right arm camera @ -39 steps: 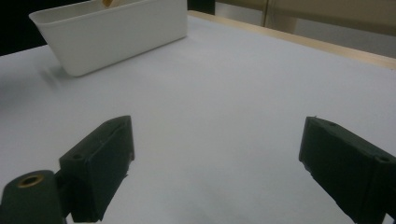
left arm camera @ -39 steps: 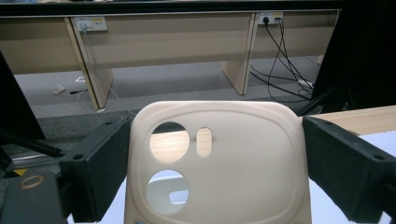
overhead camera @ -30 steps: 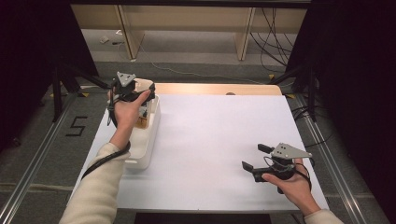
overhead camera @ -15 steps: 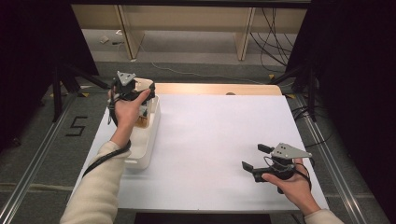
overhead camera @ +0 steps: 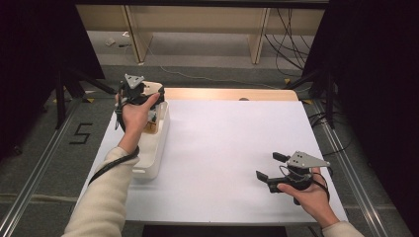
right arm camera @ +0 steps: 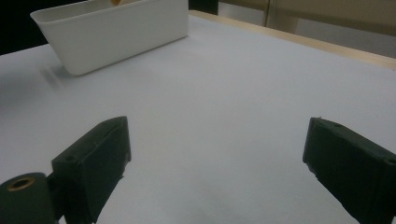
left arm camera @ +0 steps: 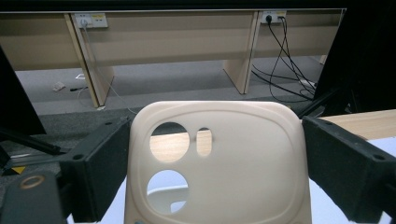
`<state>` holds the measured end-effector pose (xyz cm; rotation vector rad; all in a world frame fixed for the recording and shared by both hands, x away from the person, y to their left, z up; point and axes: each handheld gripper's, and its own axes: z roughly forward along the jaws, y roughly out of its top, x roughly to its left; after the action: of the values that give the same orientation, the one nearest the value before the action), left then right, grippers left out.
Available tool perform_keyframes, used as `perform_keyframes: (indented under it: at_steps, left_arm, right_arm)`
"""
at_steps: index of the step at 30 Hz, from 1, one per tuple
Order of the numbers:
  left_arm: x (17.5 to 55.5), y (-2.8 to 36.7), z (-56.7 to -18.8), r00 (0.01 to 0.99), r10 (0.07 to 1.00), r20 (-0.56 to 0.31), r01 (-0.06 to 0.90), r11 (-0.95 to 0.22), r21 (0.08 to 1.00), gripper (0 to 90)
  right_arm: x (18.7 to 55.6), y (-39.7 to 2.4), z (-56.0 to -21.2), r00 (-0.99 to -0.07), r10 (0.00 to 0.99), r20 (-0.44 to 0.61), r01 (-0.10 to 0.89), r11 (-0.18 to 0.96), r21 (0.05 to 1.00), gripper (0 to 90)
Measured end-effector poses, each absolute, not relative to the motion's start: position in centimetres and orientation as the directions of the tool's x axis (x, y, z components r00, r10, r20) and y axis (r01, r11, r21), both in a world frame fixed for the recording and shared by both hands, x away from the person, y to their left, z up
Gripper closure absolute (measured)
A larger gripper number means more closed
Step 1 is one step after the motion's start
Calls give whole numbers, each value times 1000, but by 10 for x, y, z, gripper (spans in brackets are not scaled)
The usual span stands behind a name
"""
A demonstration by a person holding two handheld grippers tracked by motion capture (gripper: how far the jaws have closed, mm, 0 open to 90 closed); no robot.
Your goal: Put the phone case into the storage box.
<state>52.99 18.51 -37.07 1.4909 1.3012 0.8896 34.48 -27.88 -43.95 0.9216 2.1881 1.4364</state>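
Jaws of the left gripper point(left arm camera: 215, 154) press against both side edges of a cream phone case point(left arm camera: 217, 163), clamping it upright between them; the case has two round holes and a small slot cut in its upper left part, and no brand or lettering can be read on its surface. From the high view this gripper point(overhead camera: 140, 91), held in the left hand point(overhead camera: 133, 114), sits above the far end of a white bin point(overhead camera: 153, 150) that stands on the left part of the white table point(overhead camera: 222, 143). Small items lie in the bin under the hand, too hidden to name. Left of these jaws, on the grey floor beside the table, a black marking reads "5" point(overhead camera: 79, 133). Beyond the jaws, in the left gripper view, wall sockets point(left arm camera: 91, 20) with yellow labels sit on a pale panel; the writing on the labels is too small to read. More sockets point(left arm camera: 273, 17) with black cables plugged in lie beyond and to the right.

Across the table, well apart from the case, the right gripper point(overhead camera: 272, 167) rests low in the right hand point(overhead camera: 309, 195) near the table's right front corner. Its jaws stand wide apart with nothing between them, bare tabletop in the gap point(right arm camera: 215, 154). Ahead and to the left of these jaws in the right gripper view stands the white bin point(right arm camera: 116, 35), with a bit of something orange point(right arm camera: 114, 2) showing at its rim.
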Motion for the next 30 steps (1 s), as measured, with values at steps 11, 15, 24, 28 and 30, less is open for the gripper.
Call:
perform_keyframes:
  at_steps: [11,15,24,28,30]
  left_arm:
    - [532,186,-371,173,983,-62,310,5,951,108]
    - [534,186,-371,175,983,-59,313,1,950,108]
    - [536,184,-371,175,983,-56,320,-3,947,108]
    - [537,182,-371,177,983,-52,326,-8,945,108]
    - [538,182,-371,177,983,-51,331,-11,944,107]
  right_arm:
    - [345,-278,-440,-724,688,49,318,270,909,87]
    - [345,-278,-440,-723,689,49,319,270,909,88]
    - [345,-278,-440,-722,690,51,321,269,908,89]
    - [345,-278,-440,-723,689,50,319,269,909,90]
    - [345,-278,-440,-722,690,51,320,269,908,90]
